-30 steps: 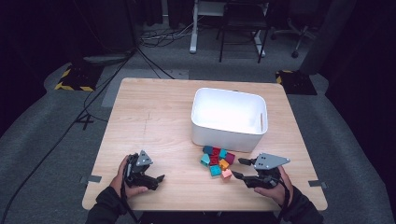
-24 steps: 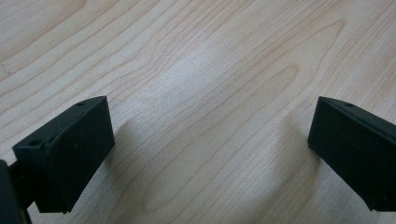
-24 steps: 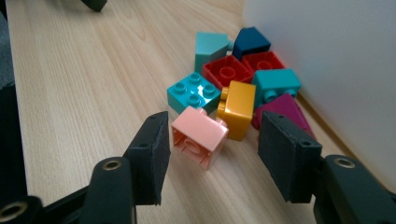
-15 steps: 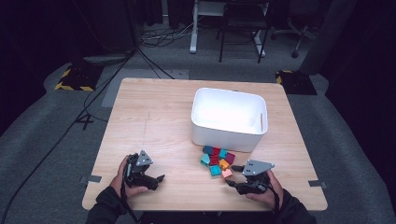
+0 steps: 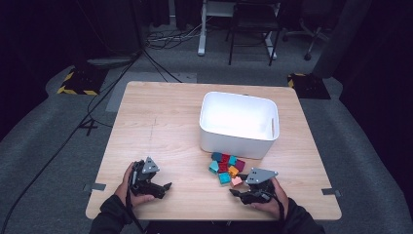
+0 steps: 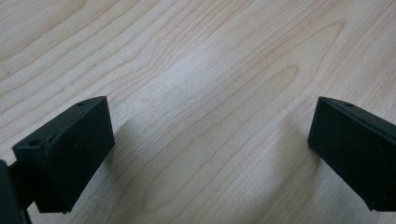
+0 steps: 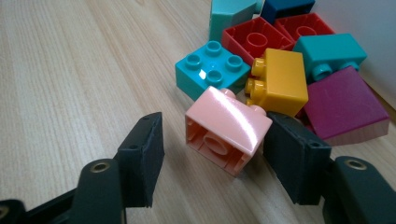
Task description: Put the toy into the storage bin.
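Wood table [image 5: 160, 122] in a dark room, white bin [image 5: 238, 124] past the block pile. Vs 1 s ago: right gripper [image 7: 212, 158] has dropped lower and closer to the pile in the high view, and its jaws have just been opening. They now stand apart around the pink block [image 7: 227, 129]; the right-hand pad looks to be touching it or just beside it, gap on the other side, so no clamp. Left gripper [image 6: 205, 140] unchanged: jaws wide apart over bare wood, nothing between.

Count beyond the right gripper's jaws: 1 pink, 1 yellow block [image 7: 279, 82], 3 teal, 2 red, 1 magenta block [image 7: 343, 100], 1 dark blue. Pink is nearest, tilted, hollow underside facing the gripper.
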A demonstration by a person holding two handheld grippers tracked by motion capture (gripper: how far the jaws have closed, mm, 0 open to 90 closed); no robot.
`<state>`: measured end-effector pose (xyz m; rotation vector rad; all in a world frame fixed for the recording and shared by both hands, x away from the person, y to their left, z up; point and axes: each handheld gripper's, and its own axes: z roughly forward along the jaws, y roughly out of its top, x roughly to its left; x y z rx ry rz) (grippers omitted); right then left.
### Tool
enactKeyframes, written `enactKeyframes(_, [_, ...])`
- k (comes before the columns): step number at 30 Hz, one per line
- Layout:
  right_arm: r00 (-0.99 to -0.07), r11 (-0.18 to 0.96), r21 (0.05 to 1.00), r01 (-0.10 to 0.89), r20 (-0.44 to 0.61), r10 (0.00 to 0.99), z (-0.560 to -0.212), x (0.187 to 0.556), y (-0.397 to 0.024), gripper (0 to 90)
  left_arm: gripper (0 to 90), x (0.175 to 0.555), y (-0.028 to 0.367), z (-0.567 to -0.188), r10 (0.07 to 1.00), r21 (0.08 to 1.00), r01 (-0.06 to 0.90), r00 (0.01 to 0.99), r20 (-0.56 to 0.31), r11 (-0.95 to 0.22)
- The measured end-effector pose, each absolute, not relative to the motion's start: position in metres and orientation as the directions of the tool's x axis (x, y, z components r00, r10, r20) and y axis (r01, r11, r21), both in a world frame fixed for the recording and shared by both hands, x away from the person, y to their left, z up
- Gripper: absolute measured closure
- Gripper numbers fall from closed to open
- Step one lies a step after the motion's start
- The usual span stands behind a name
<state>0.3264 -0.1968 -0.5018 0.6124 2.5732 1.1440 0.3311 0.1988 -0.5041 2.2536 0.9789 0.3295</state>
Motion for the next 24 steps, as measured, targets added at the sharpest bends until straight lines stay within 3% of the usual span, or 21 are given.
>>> enactKeyframes(3, [-0.864,0.578,0.757,0.306,-0.035,0.502,-0.502,0.326,-0.194,41.2,0.6,0.331,0.199,-0.504,0.724,0.653,0.56,0.689,-0.026,-0.509])
enactKeyframes(9, [-0.864,0.574,0.765,0.292,-0.046,0.501,-0.502,0.326,-0.195,54.1,0.6,0.331,0.199,-0.504,0.724,0.653,0.56,0.689,-0.027,-0.509])
enactKeyframes(24, [-0.863,0.564,0.777,0.28,-0.053,0.502,-0.493,0.323,-0.208,54.6,0.6,0.331,0.199,-0.504,0.724,0.653,0.56,0.689,-0.026,-0.509])
